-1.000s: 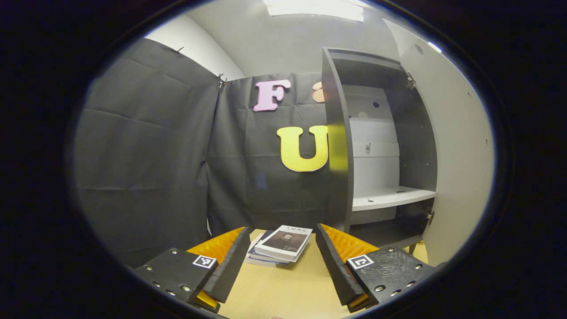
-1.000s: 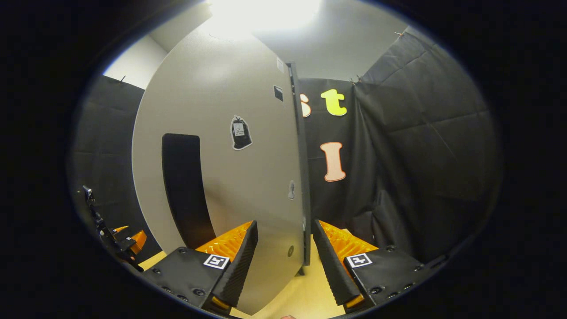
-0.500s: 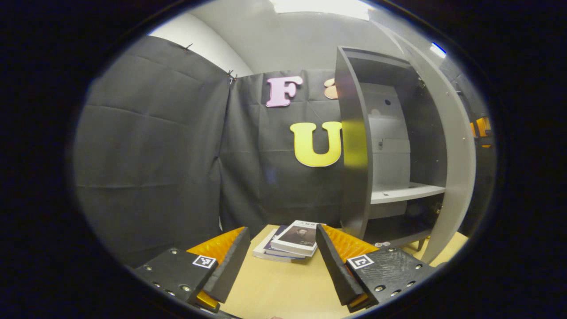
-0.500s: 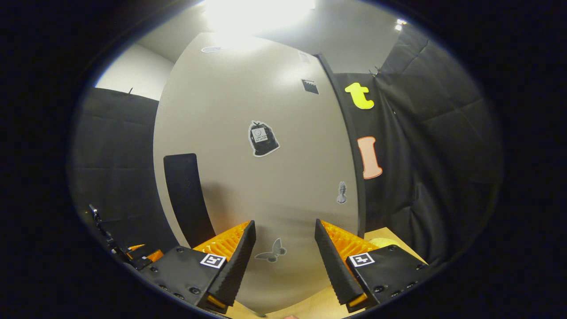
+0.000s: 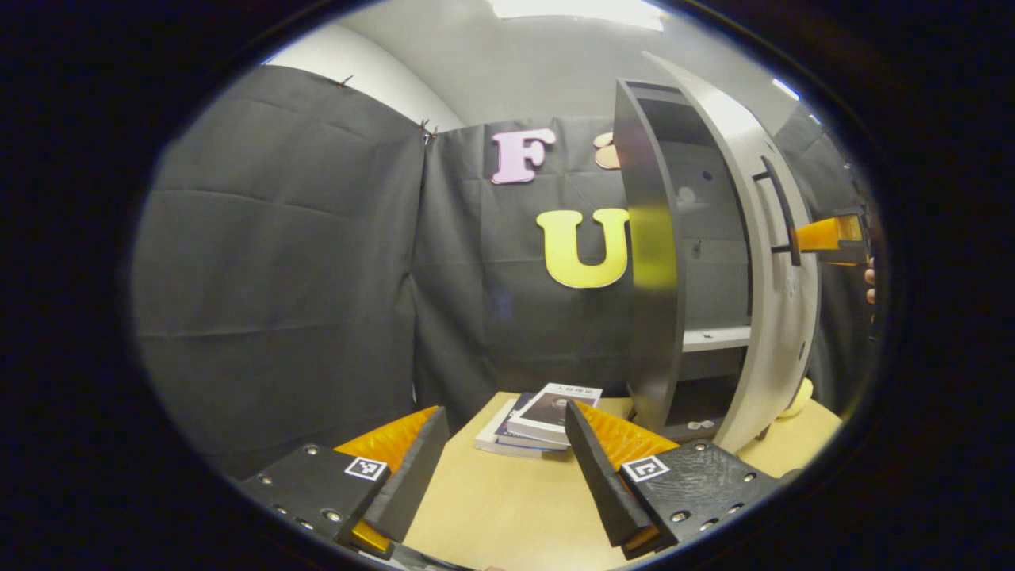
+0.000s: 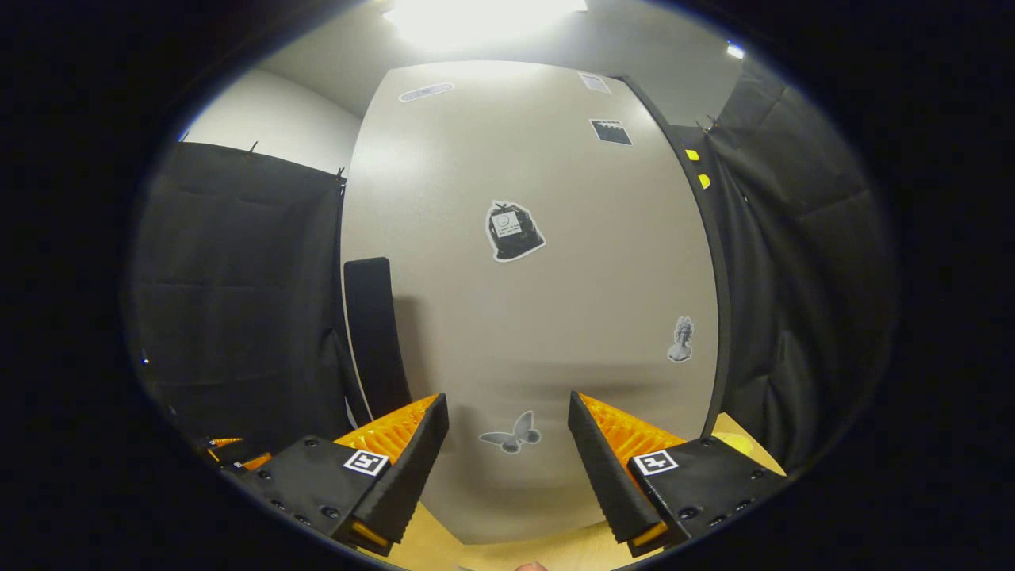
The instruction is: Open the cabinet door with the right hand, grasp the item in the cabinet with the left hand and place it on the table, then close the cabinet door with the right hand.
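Cabinet door (image 6: 539, 317) now nearly shut, swung in from wide open. Right claw (image 6: 503, 468) gaping, empty, pushing it. Left claw (image 5: 503, 468) open, empty; books (image 5: 543, 416) on worktop (image 5: 507, 507) at 12 o'clock.

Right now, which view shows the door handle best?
Right gripper view: the dark vertical handle faces the camera on the cabinet door, near its left edge. Left gripper view catches the handle edge-on, as a thin bar standing off the door.

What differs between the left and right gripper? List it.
The left gripper points across the table at the books; the right gripper faces the cabinet door. The left gripper stands clear of the cabinet; the right gripper is beside the door's handle. Both are open, empty.
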A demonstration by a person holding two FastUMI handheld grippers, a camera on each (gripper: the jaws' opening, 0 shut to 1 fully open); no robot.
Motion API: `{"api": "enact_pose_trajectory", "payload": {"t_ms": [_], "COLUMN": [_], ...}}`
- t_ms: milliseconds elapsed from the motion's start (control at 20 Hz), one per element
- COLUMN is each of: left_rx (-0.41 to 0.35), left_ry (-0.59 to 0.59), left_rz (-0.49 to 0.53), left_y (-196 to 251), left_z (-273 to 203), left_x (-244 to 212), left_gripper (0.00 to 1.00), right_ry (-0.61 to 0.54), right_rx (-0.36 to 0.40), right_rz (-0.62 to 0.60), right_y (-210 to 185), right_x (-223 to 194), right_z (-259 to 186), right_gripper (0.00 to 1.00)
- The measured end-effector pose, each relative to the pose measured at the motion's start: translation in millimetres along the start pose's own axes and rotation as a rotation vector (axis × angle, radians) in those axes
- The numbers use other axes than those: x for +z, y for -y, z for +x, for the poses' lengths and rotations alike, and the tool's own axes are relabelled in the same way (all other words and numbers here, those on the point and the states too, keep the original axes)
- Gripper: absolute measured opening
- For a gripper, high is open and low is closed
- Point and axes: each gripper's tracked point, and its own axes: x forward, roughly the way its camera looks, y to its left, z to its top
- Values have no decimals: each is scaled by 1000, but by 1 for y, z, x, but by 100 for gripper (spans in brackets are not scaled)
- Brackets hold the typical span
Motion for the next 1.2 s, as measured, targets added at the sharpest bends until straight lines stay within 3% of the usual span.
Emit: {"api": "enact_pose_trajectory", "payload": {"t_ms": [150, 200, 450, 500, 700, 1200], "left_rx": [-17, -24, -52, -56, -76, -69], "left_ry": [8, 12, 44, 50, 75, 104], "left_rz": [10, 14, 21, 26, 41, 47], "left_y": [14, 20, 61, 70, 108, 155], "left_z": [4, 5, 7, 6, 0, -20], "left_x": [10, 15, 38, 43, 60, 75], "left_gripper": [92, 92, 92, 92, 89, 89], "right_ry": [9, 12, 39, 42, 50, 31], "right_rx": [-25, -39, -126, -144, -199, -225], "right_rz": [0, -5, -48, -58, -82, -93], "right_y": [22, 33, 101, 114, 161, 209], "right_x": [3, 6, 23, 25, 29, 10], "right_z": [-20, -31, -86, -96, -119, -143], "right_gripper": [92, 96, 92, 96, 95, 92]}}
